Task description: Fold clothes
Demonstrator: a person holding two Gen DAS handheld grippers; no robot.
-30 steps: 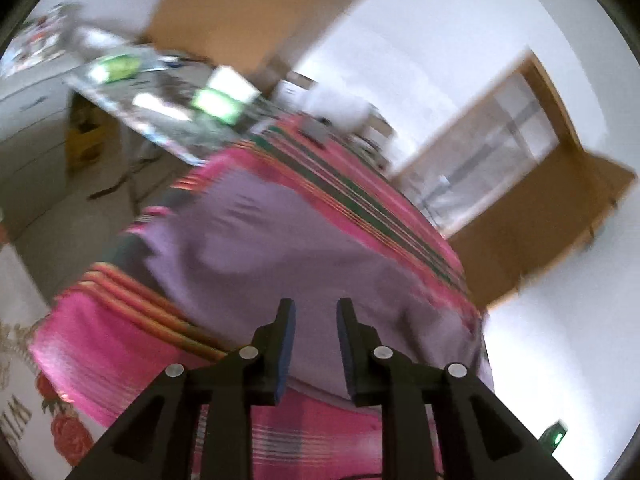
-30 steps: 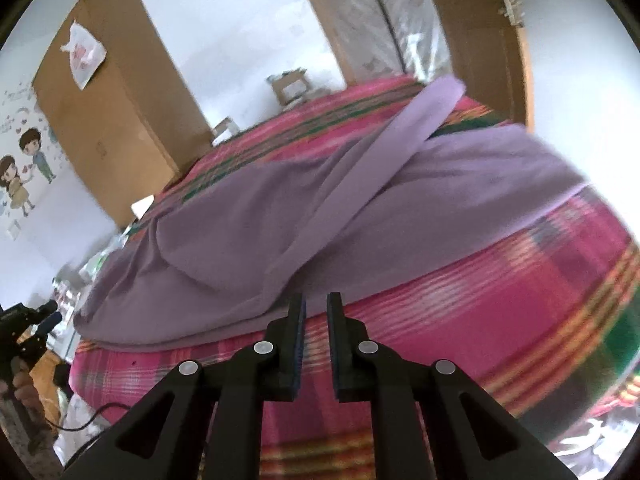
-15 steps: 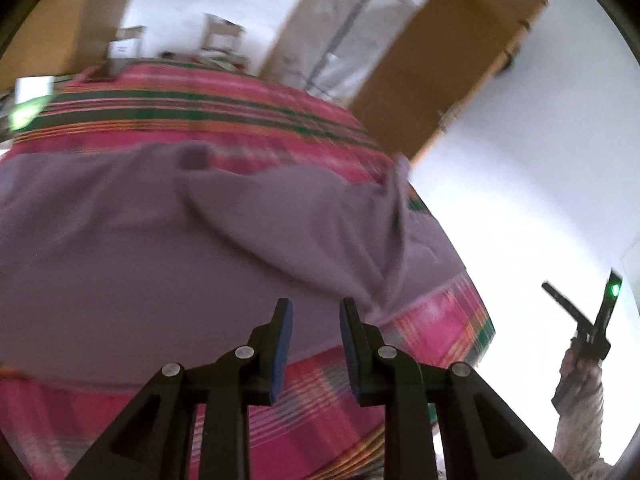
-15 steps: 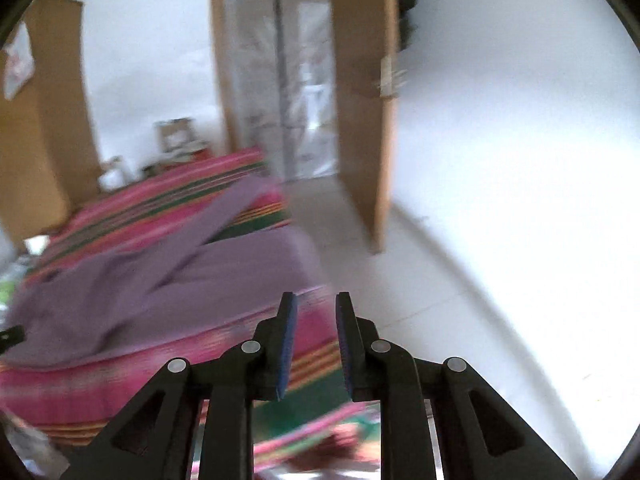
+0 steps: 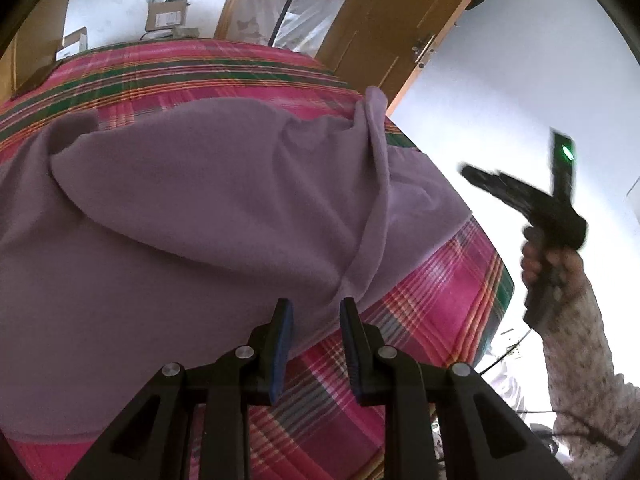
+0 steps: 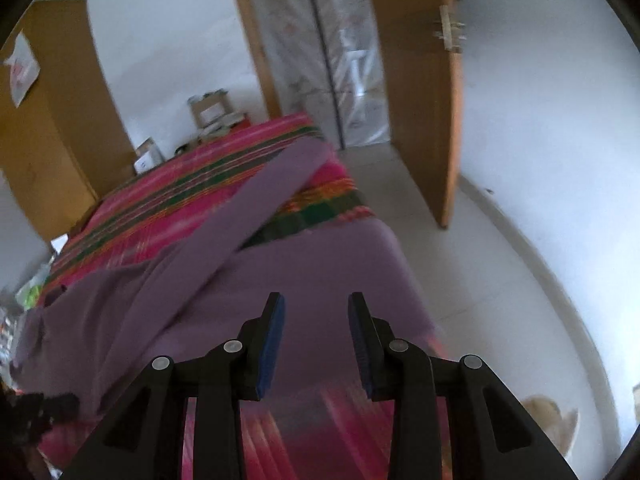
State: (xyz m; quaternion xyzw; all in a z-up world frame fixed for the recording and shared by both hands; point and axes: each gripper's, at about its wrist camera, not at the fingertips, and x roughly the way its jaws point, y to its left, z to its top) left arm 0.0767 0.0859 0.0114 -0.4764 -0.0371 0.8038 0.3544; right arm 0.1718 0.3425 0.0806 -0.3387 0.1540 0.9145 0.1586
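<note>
Both views have swung toward the bed's near corner and the right tongs (image 6: 316, 336) have just been opening with nothing between them, while the left tongs (image 5: 316, 340) hang parted and empty over the soft lilac long-sleeved garment (image 5: 200, 208), which lies rumpled with 1 sleeve trailing across the pink plaid bedspread (image 5: 432, 312), so no fold looks made yet.

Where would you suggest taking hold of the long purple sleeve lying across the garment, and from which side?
Probably at its free end, the cuff, coming from the door side of the bed. The sleeve lies as a raised band over the purple garment, and that end rests alone on the plaid cover, so the fingers would likely catch only the sleeve there.
</note>
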